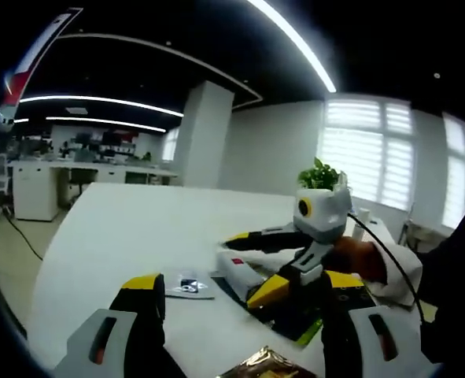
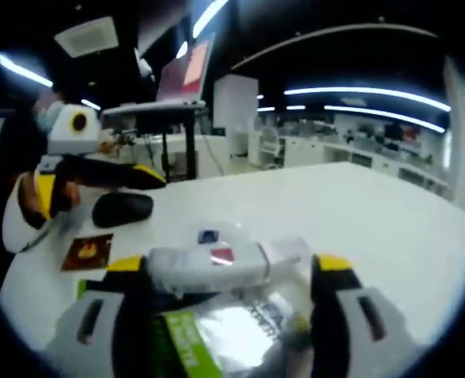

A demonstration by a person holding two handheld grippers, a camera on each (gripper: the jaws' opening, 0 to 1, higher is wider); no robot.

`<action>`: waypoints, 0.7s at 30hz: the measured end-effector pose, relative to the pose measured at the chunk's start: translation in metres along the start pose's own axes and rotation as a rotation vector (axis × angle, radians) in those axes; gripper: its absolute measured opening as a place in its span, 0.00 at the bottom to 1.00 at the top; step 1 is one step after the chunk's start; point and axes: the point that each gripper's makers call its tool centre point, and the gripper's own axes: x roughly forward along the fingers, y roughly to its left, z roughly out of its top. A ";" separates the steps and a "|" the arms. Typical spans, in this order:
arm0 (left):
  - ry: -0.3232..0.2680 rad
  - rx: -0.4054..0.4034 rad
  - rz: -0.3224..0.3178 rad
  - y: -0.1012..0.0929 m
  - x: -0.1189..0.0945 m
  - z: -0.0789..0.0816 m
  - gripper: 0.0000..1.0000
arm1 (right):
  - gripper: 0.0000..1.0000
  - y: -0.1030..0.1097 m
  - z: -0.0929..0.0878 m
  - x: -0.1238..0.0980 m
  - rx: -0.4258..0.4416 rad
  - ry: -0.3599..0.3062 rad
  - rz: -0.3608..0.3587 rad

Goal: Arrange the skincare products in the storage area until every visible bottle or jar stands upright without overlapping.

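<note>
In the right gripper view, the right gripper [image 2: 232, 272] stood wide open with a white tube [image 2: 216, 264] lying crosswise between its yellow-tipped jaws, over a clear packet with a green label [image 2: 216, 331] on the white table [image 2: 374, 213]; whether either jaw touched the tube I could not tell. A small sachet [image 2: 208, 235] lay just beyond the tube, and the left gripper [image 2: 138, 177] hovered further left above a brown square packet [image 2: 89, 252]. In the left gripper view, the left gripper [image 1: 244, 295] was open and held nothing, a gold packet [image 1: 267, 366] lay between its jaws at the bottom edge, and the right gripper [image 1: 252, 264] sat ahead around the tube [image 1: 240, 272].
</note>
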 end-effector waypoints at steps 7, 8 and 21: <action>0.009 0.001 -0.007 -0.002 0.001 -0.002 0.83 | 0.52 0.020 -0.001 -0.018 0.006 -0.001 0.047; 0.010 0.003 -0.007 -0.003 0.002 -0.002 0.83 | 0.51 0.024 -0.004 -0.020 -0.008 0.009 0.044; 0.015 0.006 -0.012 -0.005 0.004 -0.002 0.83 | 0.47 0.016 0.012 -0.013 0.041 -0.065 -0.046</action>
